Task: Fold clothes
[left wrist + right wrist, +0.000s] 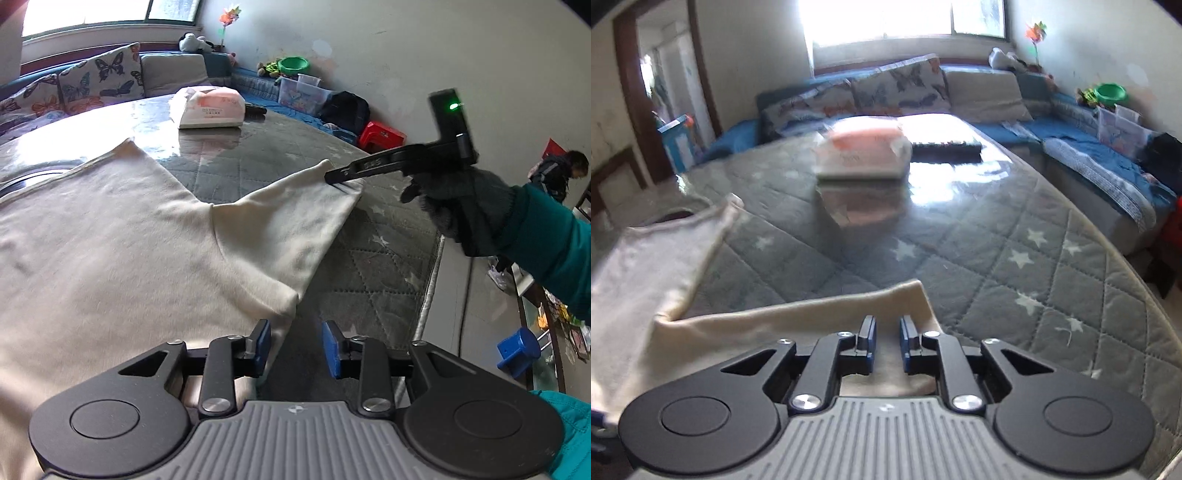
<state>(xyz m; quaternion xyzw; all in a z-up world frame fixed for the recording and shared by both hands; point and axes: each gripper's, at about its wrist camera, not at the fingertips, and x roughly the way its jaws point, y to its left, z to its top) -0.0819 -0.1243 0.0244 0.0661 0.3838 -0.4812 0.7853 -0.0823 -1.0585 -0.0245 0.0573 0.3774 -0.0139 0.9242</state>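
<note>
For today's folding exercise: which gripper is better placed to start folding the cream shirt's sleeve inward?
Probably the right gripper: its fingertips sit at the sleeve cuff. The left gripper is open near the underarm, gripping nothing.

Cream cotton shirt (122,236) spreads over the left part of the grey quilted star-print table cover (1015,236), one sleeve reaching toward 2 o'clock in the left wrist view. Right of the sleeve, bare quilt runs to the rounded table edge; a gripper could pass there.

Obstacles on the far side: white-and-pink soft tissue pack (211,108) at 12 o'clock, black flat remote (946,147) just beside it at 1 o'clock. Glossy open stretch lies between shirt collar and pack.

Right gripper (341,176) and its gloved hand (461,201) occupy the space above the sleeve end. Left gripper (295,345) sits at the shirt's side hem, bare quilt ahead.
</note>
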